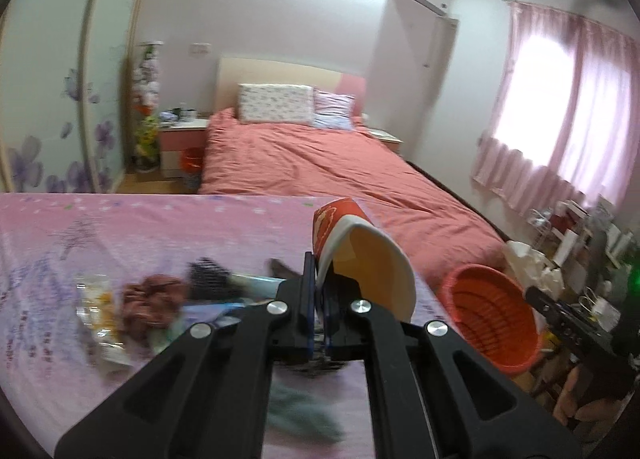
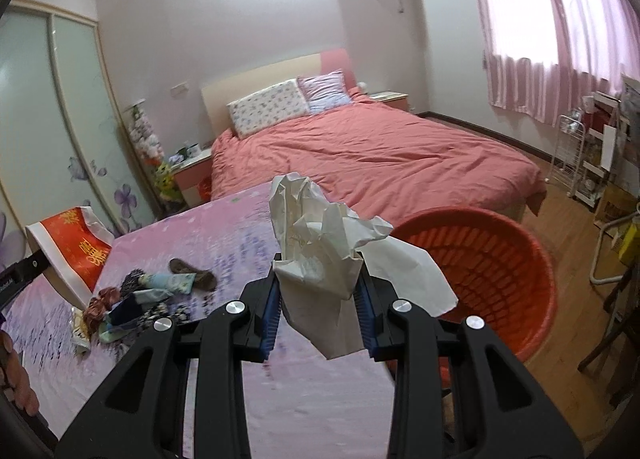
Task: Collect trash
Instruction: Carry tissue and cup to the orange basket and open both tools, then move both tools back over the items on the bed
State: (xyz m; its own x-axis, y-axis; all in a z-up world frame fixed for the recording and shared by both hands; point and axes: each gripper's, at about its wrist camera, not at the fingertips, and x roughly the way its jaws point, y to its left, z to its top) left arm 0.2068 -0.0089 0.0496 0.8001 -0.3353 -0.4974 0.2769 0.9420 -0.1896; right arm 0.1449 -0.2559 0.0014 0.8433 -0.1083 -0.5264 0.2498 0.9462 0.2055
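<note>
Over at about 3 o'clock from the pink floral-cloth tabletop (image 2: pixel 224 235) sits the round orange slatted plastic basket (image 2: pixel 500 259), and as far as I can see it has nothing in it, so I'd say the trash run is only at the halfway-carry stage.

The right gripper (image 2: pixel 320 299) has its jaws pinching a crumpled white tissue wad (image 2: pixel 316 235), hanging just beside the basket rim at roughly 9 o'clock of it. The left gripper (image 1: pixel 318 299) has its jaws pressed together on the wall of a squashed red-and-white paper cup (image 1: pixel 360 255); in the left wrist view the basket is off at 3 o'clock from the cup, near but not under it.

So two bits of trash are lifted, neither dropped yet. What's left, I reckon: swing both over the basket and let go. There's also a heap of socks and wrappers (image 2: pixel 136 299) on the tabletop at 9 o'clock of the tissue. Some of that looks like packaging that'd count as trash, but it's too blurry to sort out.
</note>
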